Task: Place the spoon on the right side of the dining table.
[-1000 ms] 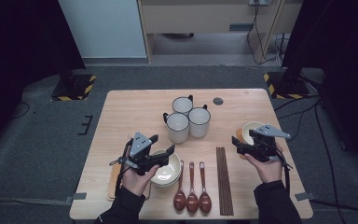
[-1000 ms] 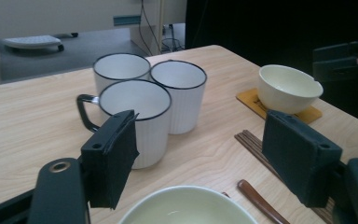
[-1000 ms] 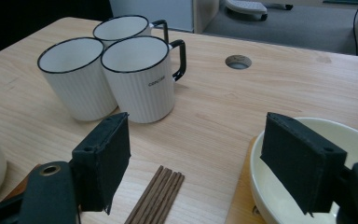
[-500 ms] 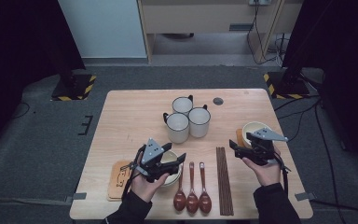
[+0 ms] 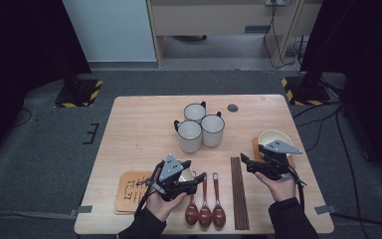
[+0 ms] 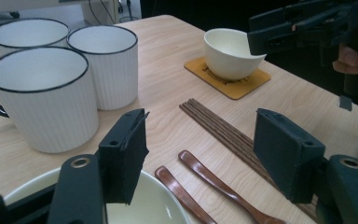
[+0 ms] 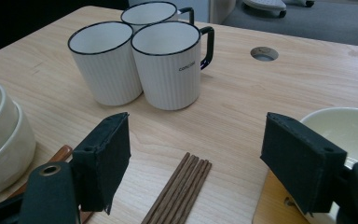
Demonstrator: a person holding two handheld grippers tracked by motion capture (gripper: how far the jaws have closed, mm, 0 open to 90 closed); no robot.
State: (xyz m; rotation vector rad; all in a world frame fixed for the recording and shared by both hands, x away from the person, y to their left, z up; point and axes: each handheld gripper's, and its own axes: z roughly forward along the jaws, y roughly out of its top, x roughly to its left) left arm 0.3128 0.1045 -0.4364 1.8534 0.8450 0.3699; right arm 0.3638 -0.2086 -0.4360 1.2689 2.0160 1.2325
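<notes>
A pale wooden counter (image 5: pixel 139 129) stands on grey carpet in a dark room. The left gripper (image 5: pixel 195 181) hangs with its jaws wide apart and empty, just over the right side of a cream round ceramic bowl (image 6: pixel 154 205), glossy and plain, which sits at the counter's near edge beside a brown square coaster (image 5: pixel 129 191). Just right of that bowl lie three reddish-brown wooden spoons (image 5: pixel 205 211) side by side, then a bundle of dark wooden chopsticks (image 5: pixel 238 191). The right gripper (image 5: pixel 246 164) is also wide open and holds nothing, hovering above the counter just right of the chopsticks and close to a second cream bowl (image 6: pixel 230 53) on an orange square coaster (image 6: pixel 235 86). Farther back, three white ribbed mugs with black rims (image 7: pixel 140 60) cluster together, touching.
</notes>
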